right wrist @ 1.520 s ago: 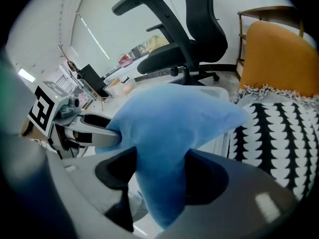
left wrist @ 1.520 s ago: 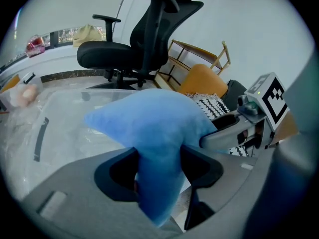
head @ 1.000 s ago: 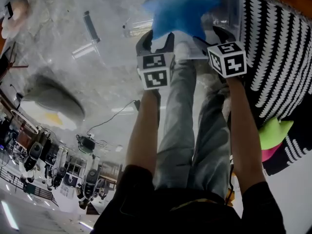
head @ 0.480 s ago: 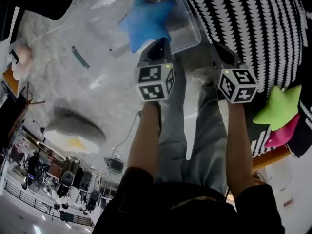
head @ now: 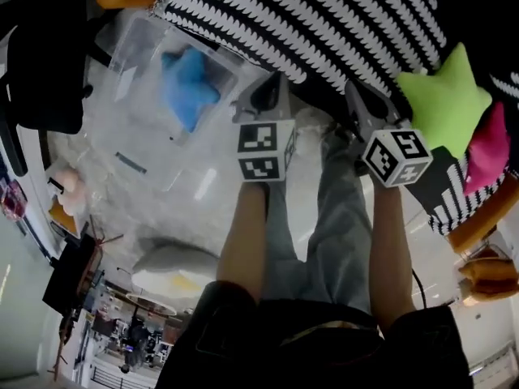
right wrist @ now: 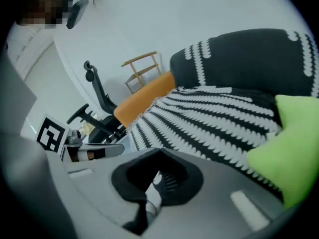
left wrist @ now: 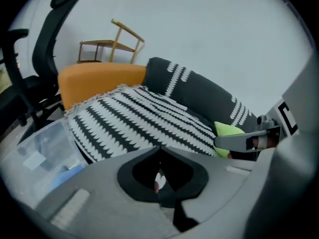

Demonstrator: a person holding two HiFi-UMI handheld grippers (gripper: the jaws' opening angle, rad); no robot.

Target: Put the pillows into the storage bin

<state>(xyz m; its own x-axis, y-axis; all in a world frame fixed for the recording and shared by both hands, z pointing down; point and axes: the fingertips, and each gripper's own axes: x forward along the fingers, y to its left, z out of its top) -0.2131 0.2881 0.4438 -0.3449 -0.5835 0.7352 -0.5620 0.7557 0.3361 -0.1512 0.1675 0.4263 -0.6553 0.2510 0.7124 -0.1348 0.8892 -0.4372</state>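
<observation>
While jaws closed, green pillow [head: 444, 96] near right gripper [head: 357, 96].

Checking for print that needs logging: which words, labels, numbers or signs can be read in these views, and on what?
None: no readable text in any view.
The left marker cube on the left gripper and the right marker cube on the right gripper carry only black-and-white square patterns, no letters or digits.

My left gripper [head: 268, 96] and right gripper [head: 362, 100] no longer flank the blue star-shaped plush pillow [head: 188, 83], which now lies alone in the clear plastic storage bin [head: 130, 43]. Both pairs of jaws, apart a second ago, are closed and empty. They now sit against the black-and-white striped knitted cover [head: 324, 14], near the lime-green star-shaped pillow [head: 444, 96].
</observation>
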